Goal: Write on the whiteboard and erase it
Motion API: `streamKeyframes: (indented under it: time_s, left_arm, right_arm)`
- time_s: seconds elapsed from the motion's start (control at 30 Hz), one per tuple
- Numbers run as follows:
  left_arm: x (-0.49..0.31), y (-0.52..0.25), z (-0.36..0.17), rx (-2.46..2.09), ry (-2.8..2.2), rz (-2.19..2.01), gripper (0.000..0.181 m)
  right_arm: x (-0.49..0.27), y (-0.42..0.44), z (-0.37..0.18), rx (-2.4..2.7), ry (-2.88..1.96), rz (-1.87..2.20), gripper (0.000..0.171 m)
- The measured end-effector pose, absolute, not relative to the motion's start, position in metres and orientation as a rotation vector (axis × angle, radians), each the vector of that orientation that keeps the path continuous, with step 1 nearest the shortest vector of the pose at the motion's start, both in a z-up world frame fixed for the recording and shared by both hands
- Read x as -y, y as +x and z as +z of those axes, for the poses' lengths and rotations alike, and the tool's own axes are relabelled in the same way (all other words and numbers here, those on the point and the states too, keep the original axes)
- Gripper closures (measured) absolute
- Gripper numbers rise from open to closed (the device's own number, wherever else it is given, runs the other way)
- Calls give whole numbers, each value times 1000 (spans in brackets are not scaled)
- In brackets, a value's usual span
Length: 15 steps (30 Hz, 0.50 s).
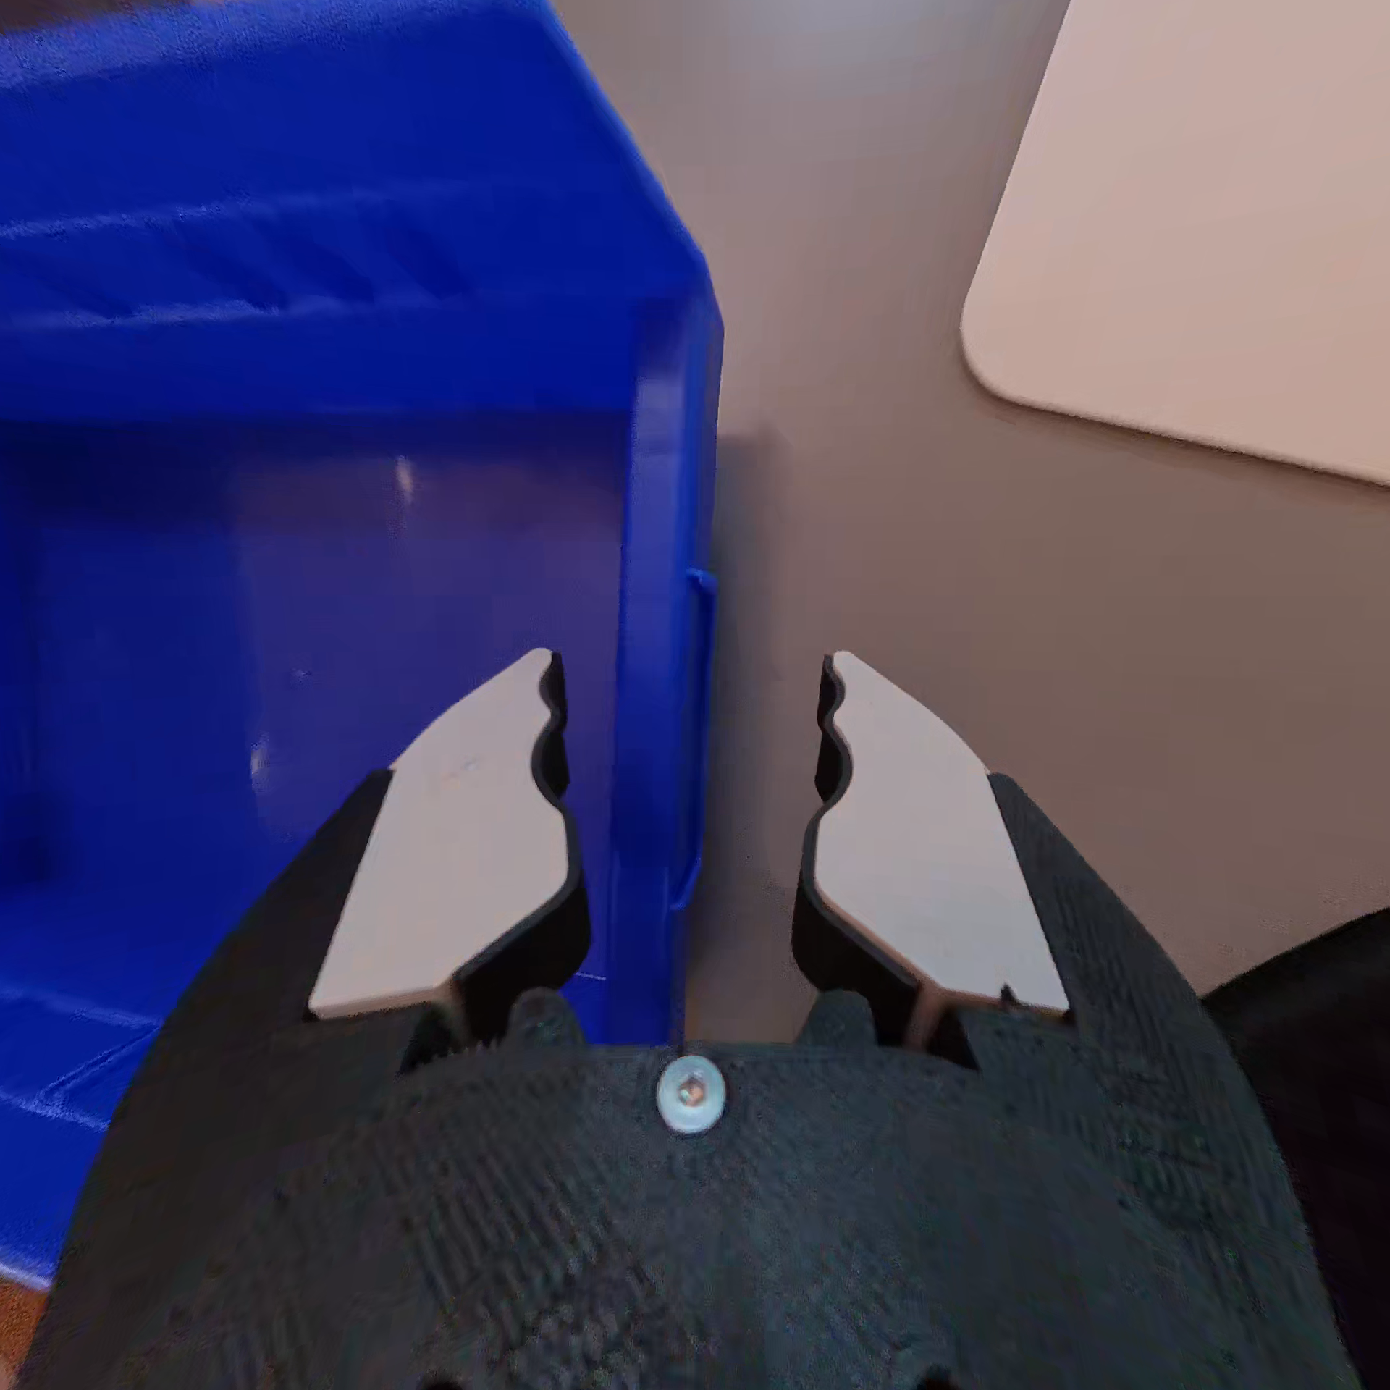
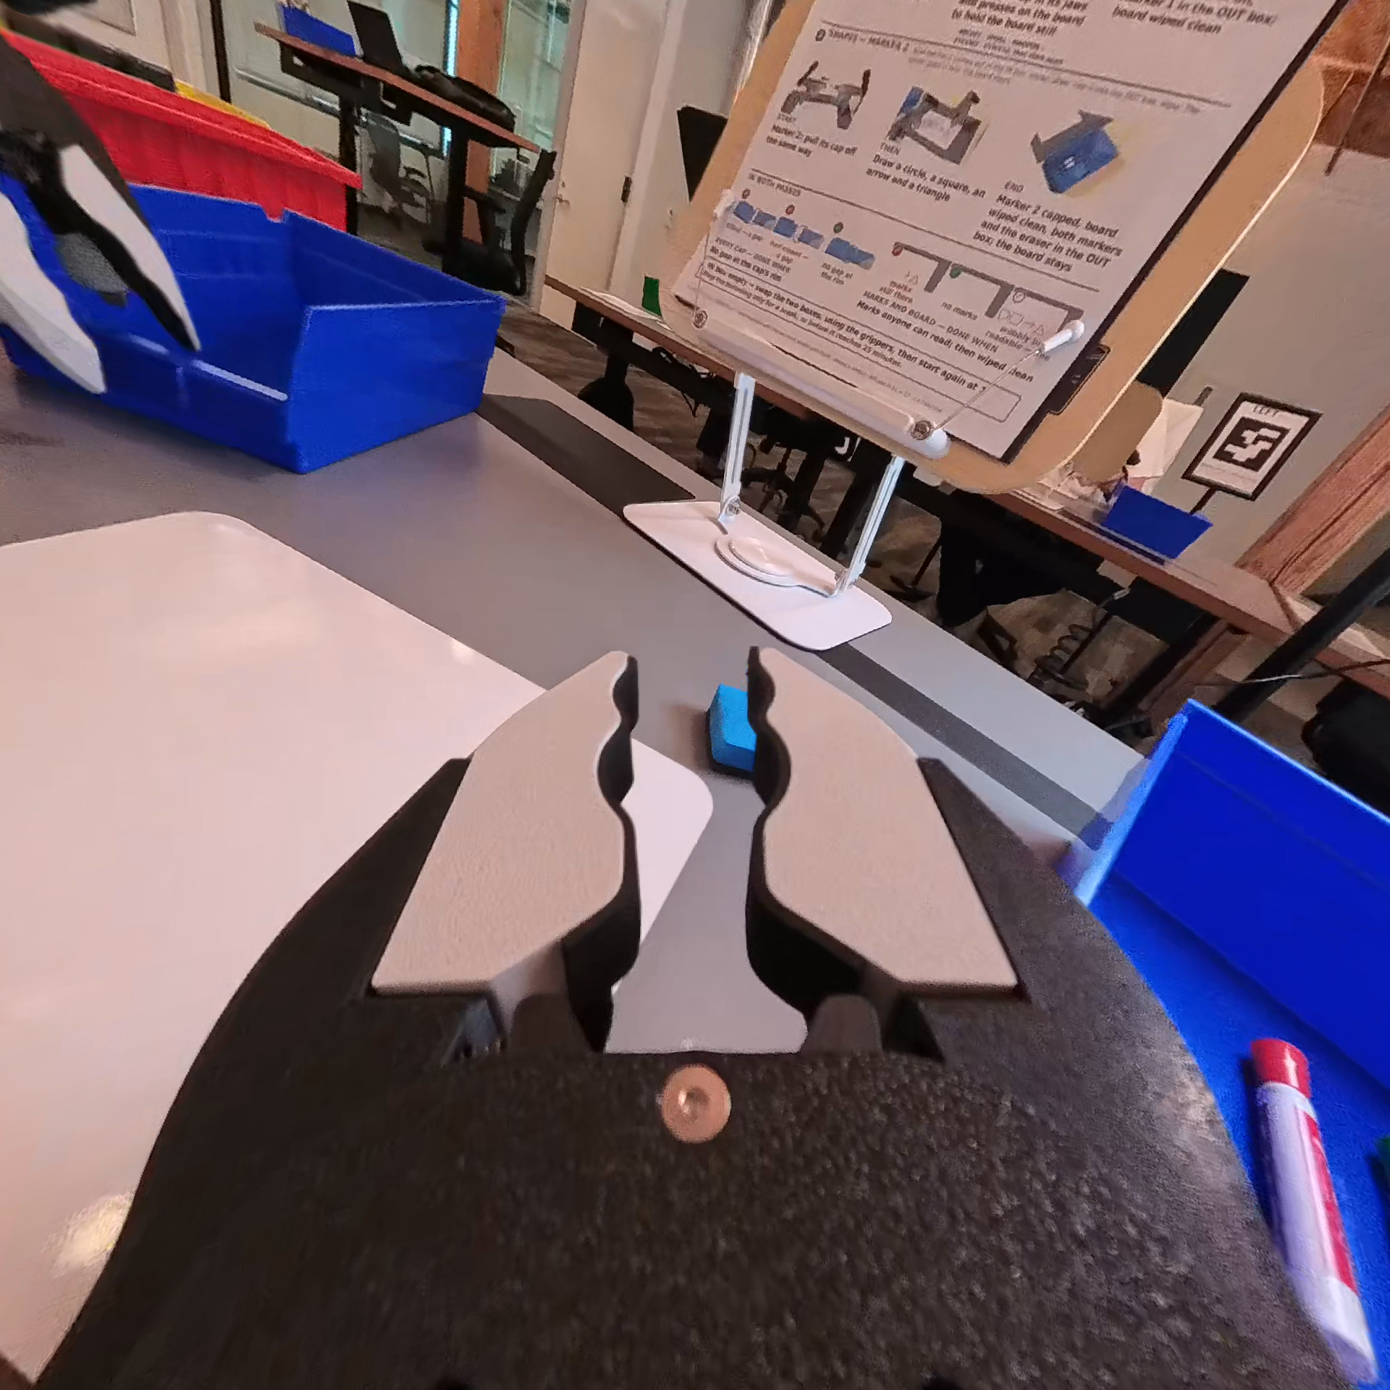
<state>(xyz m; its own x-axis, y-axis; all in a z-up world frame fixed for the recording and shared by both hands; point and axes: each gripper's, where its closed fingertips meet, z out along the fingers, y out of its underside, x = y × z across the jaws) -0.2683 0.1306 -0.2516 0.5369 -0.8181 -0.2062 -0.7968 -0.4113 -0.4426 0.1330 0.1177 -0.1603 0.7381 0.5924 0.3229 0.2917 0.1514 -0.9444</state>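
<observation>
Whiteboard [image 2: 226, 714] lies flat left of the right gripper [image 2: 690, 662], whose jaws stand partly apart, holding nothing; just beyond them sits a blue eraser [image 2: 731, 728]. The left gripper [image 1: 690, 662] gapes wide and empty over a blue bin's [image 1: 662, 526] wall.

The left gripper [image 1: 690, 662] has rough, matt black printed plastic with smooth grey finger plates and a shiny metal screw [image 1: 690, 1103]. The blue bin [image 1: 316, 466] beside it is glossy moulded plastic. The whiteboard [image 2: 188, 714] is smooth and glossy on the matt grey table [image 2: 466, 496]. The blue eraser [image 2: 729, 726] looks like soft matt foam.
</observation>
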Motion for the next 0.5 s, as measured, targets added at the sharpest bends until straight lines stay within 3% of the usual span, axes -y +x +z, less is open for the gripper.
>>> streamKeyframes:
  time_s: [0.1,0.33,0.5]
  left_arm:
    - [-128,-274,-274,-1436,-2338,49,114]
    - [-138,-279,-277,-1562,-2332,212,146]
    - [-139,-287,-279,-1614,-2339,197,151]
  right_arm:
    - [-117,136,-158,762,-1440,252,143]
    - [-112,160,-145,767,-1452,182,140]
    - [-95,227,-144,737,-1684,127,107]
